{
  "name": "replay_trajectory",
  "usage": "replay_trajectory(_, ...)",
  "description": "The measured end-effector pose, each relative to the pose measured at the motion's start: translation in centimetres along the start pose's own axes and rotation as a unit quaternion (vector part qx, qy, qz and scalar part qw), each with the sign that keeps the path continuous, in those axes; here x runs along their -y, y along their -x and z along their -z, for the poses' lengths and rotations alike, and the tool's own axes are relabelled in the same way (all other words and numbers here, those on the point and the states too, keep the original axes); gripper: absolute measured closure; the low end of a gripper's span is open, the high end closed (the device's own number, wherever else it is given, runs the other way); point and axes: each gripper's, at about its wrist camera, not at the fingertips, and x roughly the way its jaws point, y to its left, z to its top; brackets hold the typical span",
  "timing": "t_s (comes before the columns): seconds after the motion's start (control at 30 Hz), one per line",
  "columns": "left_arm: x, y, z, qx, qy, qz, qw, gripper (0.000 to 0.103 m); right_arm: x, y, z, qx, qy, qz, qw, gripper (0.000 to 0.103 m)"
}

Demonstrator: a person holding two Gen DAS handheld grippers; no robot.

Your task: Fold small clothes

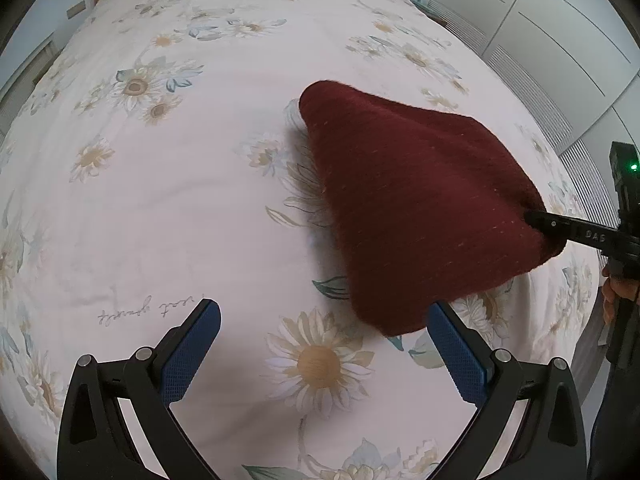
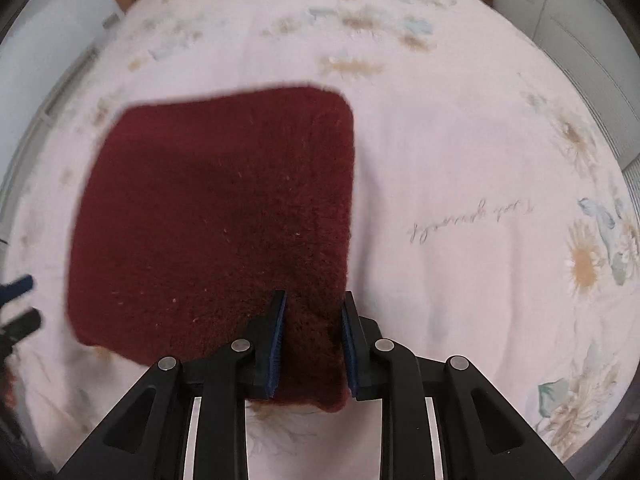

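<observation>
Blue-padded fingers of the left claw (image 1: 324,344) stand wide apart low over the bed (image 1: 168,200), holding nothing, with the near corner of the dark red knitted garment (image 1: 412,208) just beside the right finger. That garment hangs partly lifted above the flowered bedspread toward the bed's right edge, its far end drooping to the sheet. In its own wrist view the right claw (image 2: 313,344) is pinched on the garment's near edge, cloth bunched between the pads.

The step in hand looks like carrying that edge over to make a fold. To do it well, I would keep the pinch firm, bring the left claw onto the free near corner, and lay both corners down square so the knit does not sag or twist.
</observation>
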Motion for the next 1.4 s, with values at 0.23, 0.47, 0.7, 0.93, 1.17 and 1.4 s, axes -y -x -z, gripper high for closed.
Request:
replay_trajectory(0.23, -0.2, -1.4, 0.3, -0.010, 0.007, -0.001, 0.9999, 0.001, 0.8, -0.4, 0.3, 0.002, -0.020, 0.013, 1.000, 0.029)
replay_trajectory(0.47, -0.8, -1.9, -0.3, -0.006, 0.012, -0.007, 0.9999, 0.001, 1.6, 0.1, -0.1, 0.003, -0.036, -0.016, 0.999, 0.024)
replay_trajectory(0.7, -0.8, -1.5, -3.1, 0.002, 0.001, -0.002, 1.0000, 0.001, 0.8, 3.8, -1.7, 0.060, -0.026, -0.037, 0.997, 0.011)
replay_trajectory(0.93, 0.0, -3.7, -7.5, 0.009, -0.001, 0.002, 1.0000, 0.001, -1.3, 2.0, -4.1, 0.052, -0.007, -0.046, 0.998, 0.000)
replay_trajectory(1.17, 1.0, -9.1, -8.1, -0.035, 0.014, 0.011, 0.9992, 0.001, -0.9, -3.3, -2.8, 0.003, -0.010, -0.056, 0.998, 0.000)
replay_trajectory(1.4, 0.7, -12.1, -6.1, -0.038, 0.022, 0.014, 0.9989, 0.000, 0.3, -5.7, -1.7, 0.005, -0.047, -0.111, 0.993, 0.001)
